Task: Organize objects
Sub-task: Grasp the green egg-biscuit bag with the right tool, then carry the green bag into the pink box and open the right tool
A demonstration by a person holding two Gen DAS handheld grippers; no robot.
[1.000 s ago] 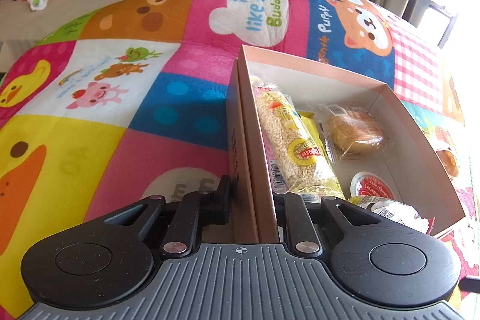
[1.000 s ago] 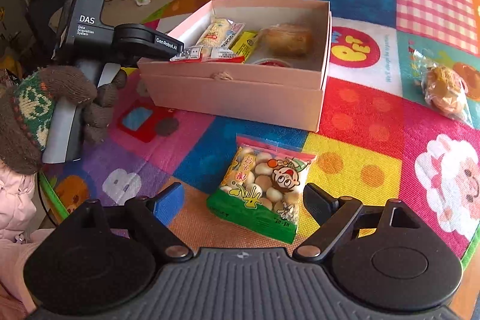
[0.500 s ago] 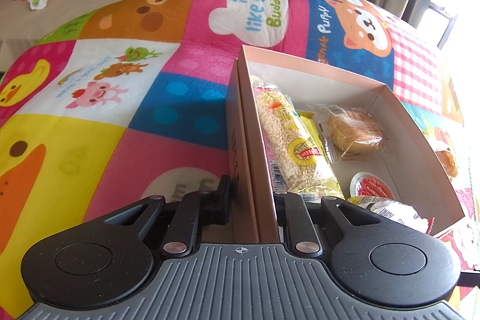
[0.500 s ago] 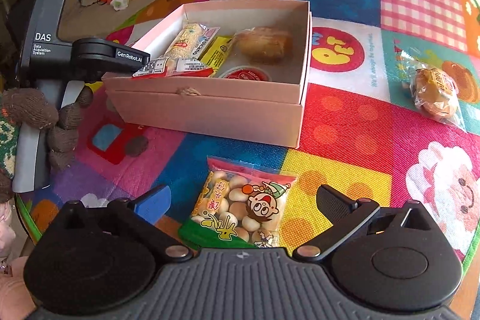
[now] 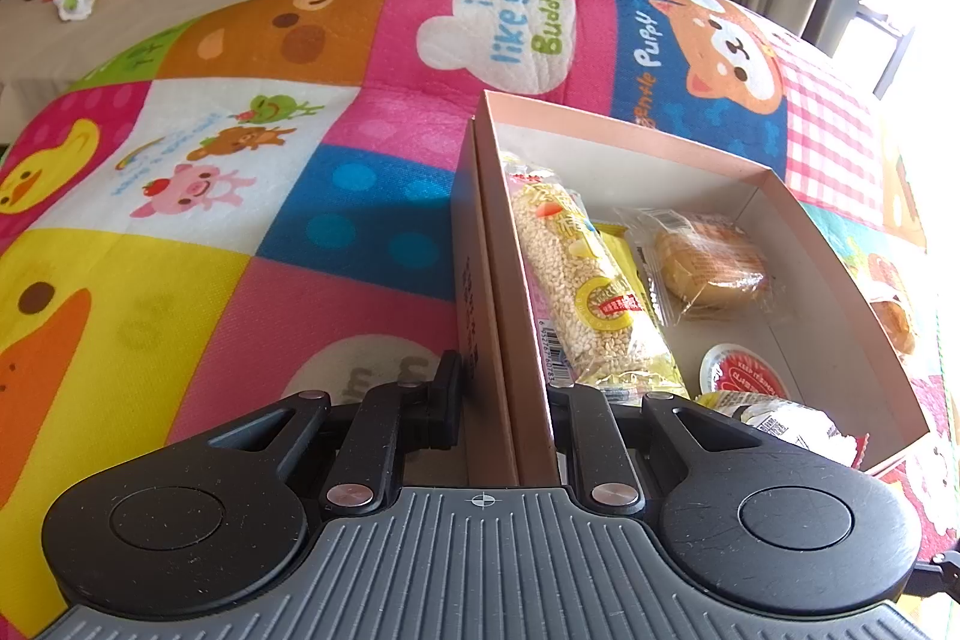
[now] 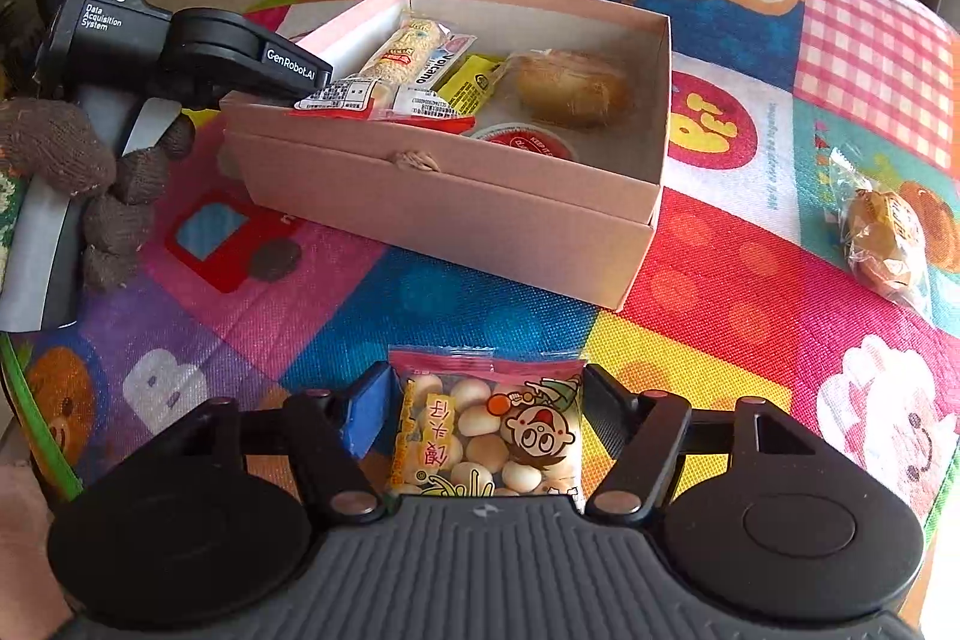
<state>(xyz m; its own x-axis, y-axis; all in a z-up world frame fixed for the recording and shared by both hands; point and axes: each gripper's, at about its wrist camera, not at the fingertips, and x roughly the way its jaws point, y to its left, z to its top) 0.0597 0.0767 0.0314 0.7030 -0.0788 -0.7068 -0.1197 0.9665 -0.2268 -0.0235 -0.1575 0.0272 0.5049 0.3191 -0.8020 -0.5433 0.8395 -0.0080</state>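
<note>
- The left gripper (image 5: 504, 400) is clamped on the near wall of the pink box (image 5: 780, 184), likely to steady it while snacks go in.
- The right gripper (image 6: 486, 412) straddles the biscuit packet (image 6: 486, 424) on the mat (image 6: 750, 316), at 6 o'clock from the box; its jaws are closing (pads apparently just short of touching).
- A wrapped pastry (image 6: 888, 244) waits at 3 o'clock.
</note>
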